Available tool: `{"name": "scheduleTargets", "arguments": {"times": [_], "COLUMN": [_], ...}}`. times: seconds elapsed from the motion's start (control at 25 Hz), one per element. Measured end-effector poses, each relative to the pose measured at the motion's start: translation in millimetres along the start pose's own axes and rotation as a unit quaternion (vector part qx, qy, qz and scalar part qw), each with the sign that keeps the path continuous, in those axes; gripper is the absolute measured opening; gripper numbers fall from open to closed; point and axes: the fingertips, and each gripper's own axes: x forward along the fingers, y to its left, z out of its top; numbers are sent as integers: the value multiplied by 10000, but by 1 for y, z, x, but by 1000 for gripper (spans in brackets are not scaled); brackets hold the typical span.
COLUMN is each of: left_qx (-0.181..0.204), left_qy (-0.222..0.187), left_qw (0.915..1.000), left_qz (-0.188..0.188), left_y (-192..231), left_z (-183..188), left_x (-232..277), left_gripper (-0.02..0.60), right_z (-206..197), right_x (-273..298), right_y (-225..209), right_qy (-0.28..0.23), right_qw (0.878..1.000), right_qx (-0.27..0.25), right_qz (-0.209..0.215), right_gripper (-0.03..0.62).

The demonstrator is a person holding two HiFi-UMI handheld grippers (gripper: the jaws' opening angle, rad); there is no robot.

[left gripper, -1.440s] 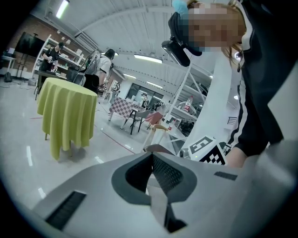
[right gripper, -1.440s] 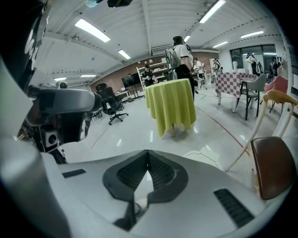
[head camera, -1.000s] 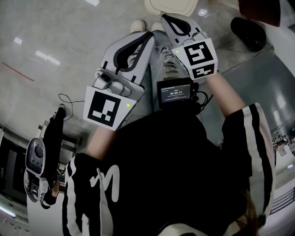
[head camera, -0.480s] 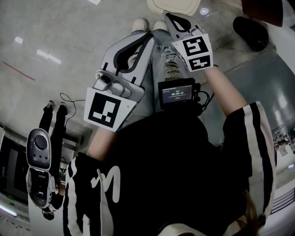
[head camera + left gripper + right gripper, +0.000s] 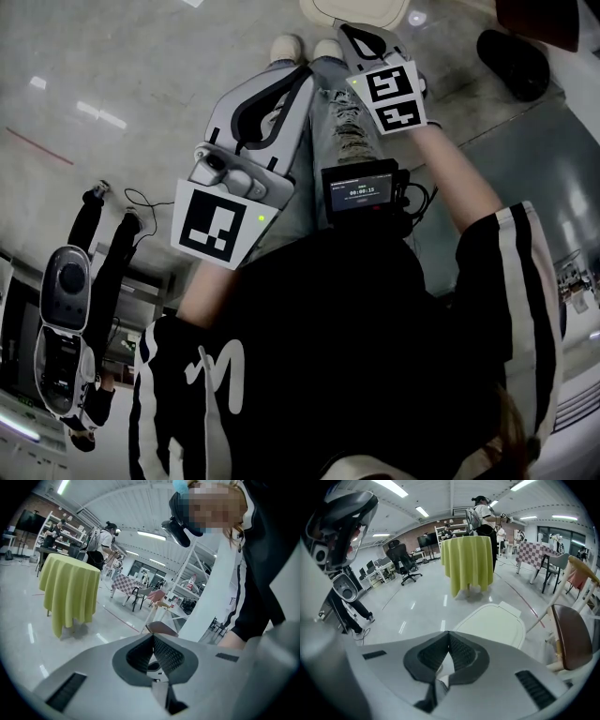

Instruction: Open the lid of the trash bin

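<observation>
Facing the closed trash bin (image 5: 492,625), both grippers pinched shut and empty.
Its cream lid (image 5: 352,9) is lying just ahead of the right gripper (image 5: 349,36), lengthwise away from it; the left gripper (image 5: 302,73) is hanging farther from the lid.

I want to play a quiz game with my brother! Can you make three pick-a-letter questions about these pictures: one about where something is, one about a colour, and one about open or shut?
1. Where is the trash bin?
A. Just ahead of the right claw
B. On a table
C. On a chair

2. What colour is the tablecloth?
A. Red
B. Yellow-green
C. Blue

3. How is the right claw?
A. Wide open
B. Gripping the lid
C. Shut, empty

Answers:
1 A, the right gripper view looks past the claw straight onto it.
2 B, it hangs yellow-green behind the bin.
3 C, its jaws meet with nothing between them.
</observation>
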Motion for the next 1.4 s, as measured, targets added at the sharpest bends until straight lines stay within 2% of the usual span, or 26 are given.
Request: {"name": "scheduleTargets", "arguments": {"times": [0.72, 1.4], "left_qx": [49, -10], "left_qy": [138, 180], "left_qw": [9999, 9998], "left_qz": [-50, -67], "left_y": [-5, -4], "left_z": [-6, -4], "left_x": [4, 9], "left_gripper": [8, 8], "right_z": [-39, -71], "right_x": [24, 39], "right_y": [-15, -35], "right_qy": [355, 842], "right_qw": [9990, 9951], "right_qx": [124, 26], "right_qz": [-223, -512], "right_gripper": [3, 3]}}
